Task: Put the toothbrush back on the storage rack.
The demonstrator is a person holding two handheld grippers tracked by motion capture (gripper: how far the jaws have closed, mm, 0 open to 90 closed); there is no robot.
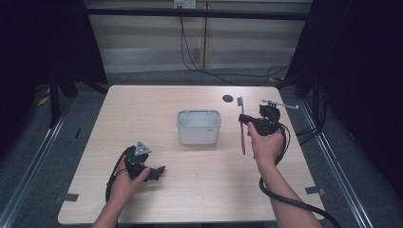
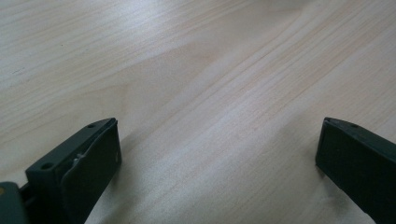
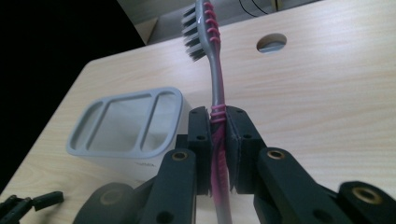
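**Desk:** Start with the tool. What is the right gripper (image 1: 248, 119) doing in the high view?

**Photographer:** It sits right of frame centre, clamped on a pink-and-grey toothbrush (image 1: 242, 127). The brush hangs almost upright in the frame, bristle head toward the top, handle end toward the bottom, just right of the grey holder (image 1: 199, 127) and clear of it. The holder stands near the middle of the wooden table (image 1: 157, 104). A round hole (image 1: 228, 98) shows in the tabletop above the brush head.

**Desk:** And the other hand there?

**Photographer:** The left gripper (image 1: 159, 170) is at lower left of the frame, low over the table, nothing in it, well apart from the holder.

**Desk:** The left gripper view?

**Photographer:** Both black jaws stand wide apart at the lower corners, bare wood grain (image 2: 196, 93) between them. Released.

**Desk:** The right gripper view?

**Photographer:** The jaws at bottom centre press on the pink ribbed grip of the toothbrush (image 3: 215, 70) from both sides. Its neck rises to the top edge, bristles facing left. The holder (image 3: 123, 128) lies at centre left, its compartments open to view, beside the brush and not touching it. The hole (image 3: 272, 42) is at upper right. The left gripper's jaw tips (image 3: 28, 203) peek in at the lower left corner.
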